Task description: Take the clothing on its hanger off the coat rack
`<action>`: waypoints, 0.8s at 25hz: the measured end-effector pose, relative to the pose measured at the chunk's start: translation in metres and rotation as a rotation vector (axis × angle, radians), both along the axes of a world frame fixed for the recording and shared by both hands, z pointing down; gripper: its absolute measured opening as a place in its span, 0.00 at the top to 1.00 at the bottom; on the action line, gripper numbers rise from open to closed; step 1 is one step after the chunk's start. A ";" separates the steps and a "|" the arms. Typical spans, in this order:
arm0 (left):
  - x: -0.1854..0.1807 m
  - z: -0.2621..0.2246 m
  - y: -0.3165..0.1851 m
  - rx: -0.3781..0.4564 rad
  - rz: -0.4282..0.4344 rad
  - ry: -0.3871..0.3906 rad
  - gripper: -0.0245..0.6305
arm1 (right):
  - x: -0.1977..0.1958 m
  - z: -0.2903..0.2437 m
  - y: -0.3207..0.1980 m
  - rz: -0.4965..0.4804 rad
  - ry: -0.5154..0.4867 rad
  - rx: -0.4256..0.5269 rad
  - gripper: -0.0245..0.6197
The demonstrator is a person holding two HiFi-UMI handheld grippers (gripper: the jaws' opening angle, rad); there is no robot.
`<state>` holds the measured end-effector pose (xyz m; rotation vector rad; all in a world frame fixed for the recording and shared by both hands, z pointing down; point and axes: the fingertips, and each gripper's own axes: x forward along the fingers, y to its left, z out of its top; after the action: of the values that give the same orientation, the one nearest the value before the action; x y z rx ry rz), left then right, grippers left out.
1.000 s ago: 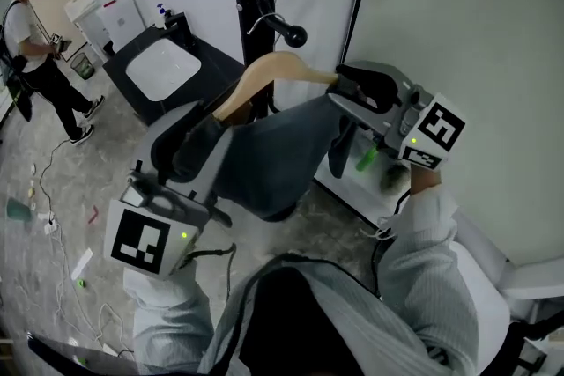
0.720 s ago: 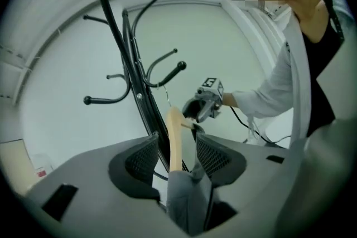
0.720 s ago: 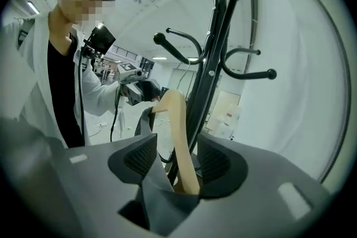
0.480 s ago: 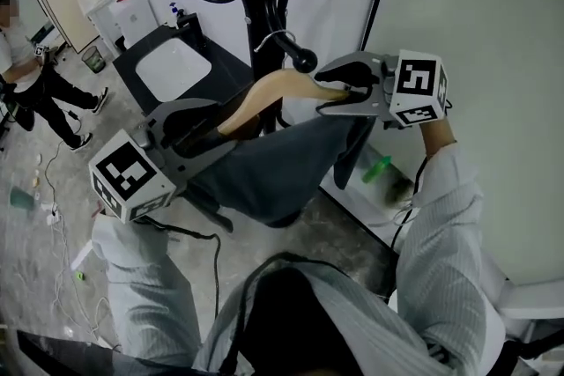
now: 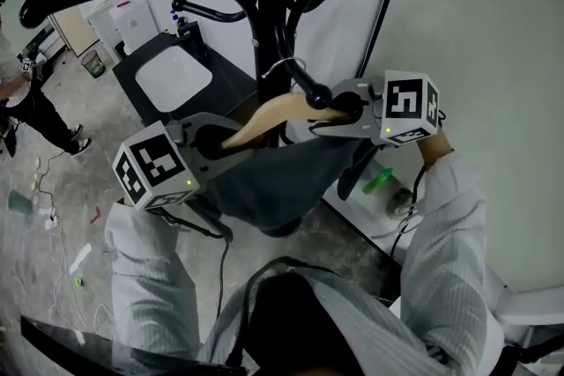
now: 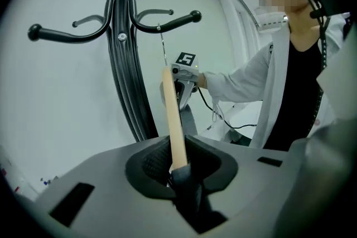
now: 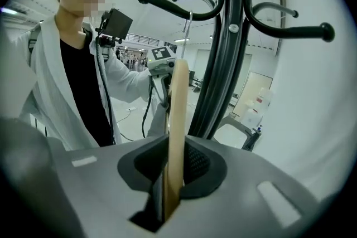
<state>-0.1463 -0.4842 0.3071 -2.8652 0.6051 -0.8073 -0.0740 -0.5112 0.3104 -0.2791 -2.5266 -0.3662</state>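
Closing in from a moment ago, my left gripper and right gripper now clamp the hanger at its opposite ends.

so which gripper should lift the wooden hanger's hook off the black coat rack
Right, probably. Both grippers have just closed on the pale wooden hanger; the right gripper grips nearer its metal hook, the left gripper the lower end.

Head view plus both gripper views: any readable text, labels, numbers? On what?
No readable text in any view.
Black-and-white square markers on the left grey cube and right grey cube: patterns, no letters.
Print on the white box in the background: too small to read.
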 end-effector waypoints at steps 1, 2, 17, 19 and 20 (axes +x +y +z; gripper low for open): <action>0.000 -0.001 -0.002 -0.006 0.003 0.008 0.87 | 0.000 0.000 0.000 0.000 0.001 0.000 0.91; 0.000 -0.001 -0.003 -0.008 0.003 0.014 0.88 | 0.001 0.000 0.001 0.000 0.002 -0.005 0.92; 0.011 -0.028 0.008 0.098 0.006 -0.021 0.89 | 0.013 -0.024 0.017 0.087 0.008 0.077 0.93; 0.017 -0.042 0.014 0.117 0.026 -0.022 0.89 | 0.020 -0.037 0.025 0.104 0.011 0.103 0.93; 0.021 -0.049 0.018 0.123 0.041 -0.023 0.89 | 0.024 -0.044 0.029 0.114 0.014 0.113 0.93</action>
<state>-0.1255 -0.4665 0.2586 -2.7444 0.5708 -0.7677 -0.0502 -0.4821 0.2667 -0.0927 -2.4837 -0.4585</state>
